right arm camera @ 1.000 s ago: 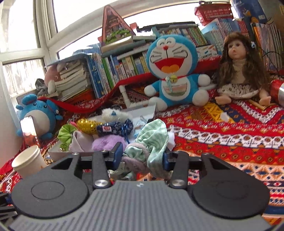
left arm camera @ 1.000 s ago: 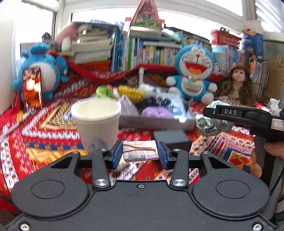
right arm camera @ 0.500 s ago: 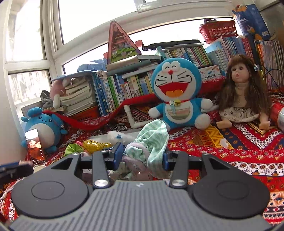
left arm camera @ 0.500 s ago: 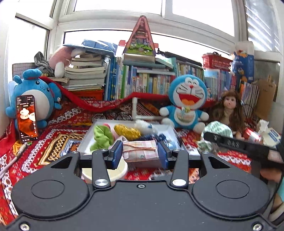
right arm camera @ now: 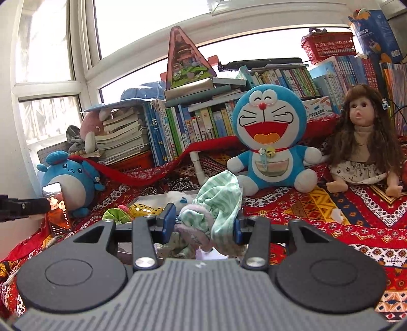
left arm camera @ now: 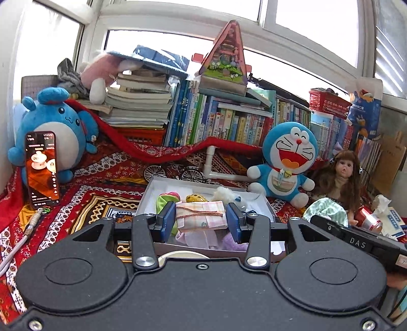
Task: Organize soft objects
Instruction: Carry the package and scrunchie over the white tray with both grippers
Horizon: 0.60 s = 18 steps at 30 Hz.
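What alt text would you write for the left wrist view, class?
The left tool grips a folded pink cloth bundle above a white box of soft items, on a red patterned blanket before a Doraemon plush.

Bright window [left arm camera: 178, 20] behind book row [left arm camera: 229, 122]; patterned red cloth [right arm camera: 330, 216] below.

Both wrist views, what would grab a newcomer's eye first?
Probably the big blue Doraemon plush grinning before the books, a long-haired doll beside it. Nearer, the left claw grips a banded cloth bundle above the white tray; the right claw clamps a green striped cloth.
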### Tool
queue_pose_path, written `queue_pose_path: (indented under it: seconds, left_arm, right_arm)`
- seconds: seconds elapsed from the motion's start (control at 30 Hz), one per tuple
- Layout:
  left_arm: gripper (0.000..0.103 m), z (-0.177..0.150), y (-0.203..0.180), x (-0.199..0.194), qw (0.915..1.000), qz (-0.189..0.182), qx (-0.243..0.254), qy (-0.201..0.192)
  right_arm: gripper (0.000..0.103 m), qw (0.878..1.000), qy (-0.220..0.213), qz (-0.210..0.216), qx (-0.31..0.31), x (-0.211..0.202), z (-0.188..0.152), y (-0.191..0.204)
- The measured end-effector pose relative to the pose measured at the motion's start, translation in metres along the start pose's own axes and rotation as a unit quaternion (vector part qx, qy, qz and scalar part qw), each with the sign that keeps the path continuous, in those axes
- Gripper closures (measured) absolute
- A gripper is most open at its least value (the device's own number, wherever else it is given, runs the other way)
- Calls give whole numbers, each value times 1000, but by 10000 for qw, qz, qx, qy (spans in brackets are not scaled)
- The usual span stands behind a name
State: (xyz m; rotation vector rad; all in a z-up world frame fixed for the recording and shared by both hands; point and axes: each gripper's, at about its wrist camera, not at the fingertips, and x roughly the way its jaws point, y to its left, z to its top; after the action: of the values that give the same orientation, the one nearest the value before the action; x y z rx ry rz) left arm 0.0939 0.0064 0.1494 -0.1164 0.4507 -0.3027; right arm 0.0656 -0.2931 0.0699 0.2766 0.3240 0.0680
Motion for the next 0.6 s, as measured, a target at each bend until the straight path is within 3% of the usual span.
queue_pose_path:
  seconds: [0.17, 0.37, 0.6]
  left_arm:
    - [62, 18, 18, 23, 9997, 69, -35, 220]
    - [62, 31, 42, 64, 9961, 56, -255, 842]
    - [62, 29, 59, 103, 9907, 12, -313, 1325]
  right_arm:
    - [54, 9998, 181, 72, -8, 14, 7, 2]
    - [54, 9986, 514, 150, -49, 36, 10, 5]
    - [54, 9960, 873, 166, -70, 61, 8, 7]
